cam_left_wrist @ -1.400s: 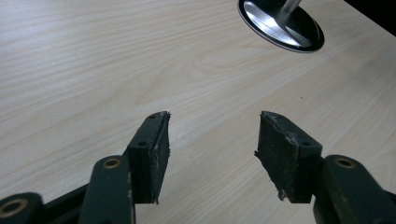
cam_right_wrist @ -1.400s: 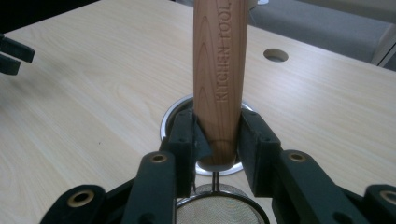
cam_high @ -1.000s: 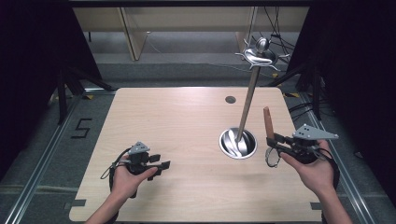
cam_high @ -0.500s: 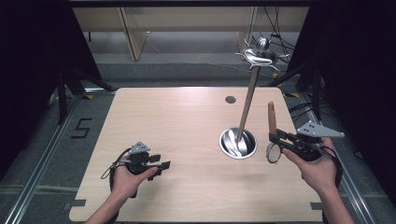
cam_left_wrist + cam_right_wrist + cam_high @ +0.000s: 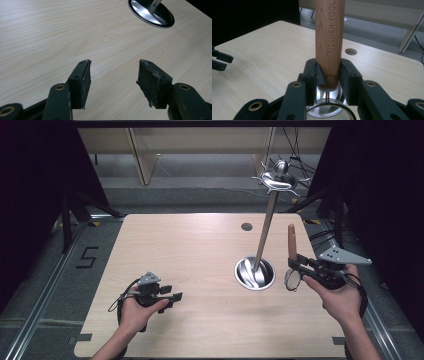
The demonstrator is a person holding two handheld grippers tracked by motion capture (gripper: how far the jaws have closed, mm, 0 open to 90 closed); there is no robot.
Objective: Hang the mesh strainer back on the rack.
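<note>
Two claws are ours at the table (image 5: 190, 250). Our right claw (image 5: 294, 264) pinches a strainer (image 5: 291, 279) by its wooden handle (image 5: 330, 37), upright, with the mesh ring hanging below the jaws, just right of the steel stand (image 5: 255, 273). Our left claw (image 5: 176, 296) rests spread on the table near the front edge, nothing between its pads (image 5: 80, 82).

Brown wooden handle (image 5: 330, 37), pale woodgrain table (image 5: 190, 250), silver stand (image 5: 256, 270).

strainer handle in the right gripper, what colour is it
Reddish-brown wood grain, embossed with KITCHEN TOOL; the strainer handle shows best in the right gripper view.
</note>
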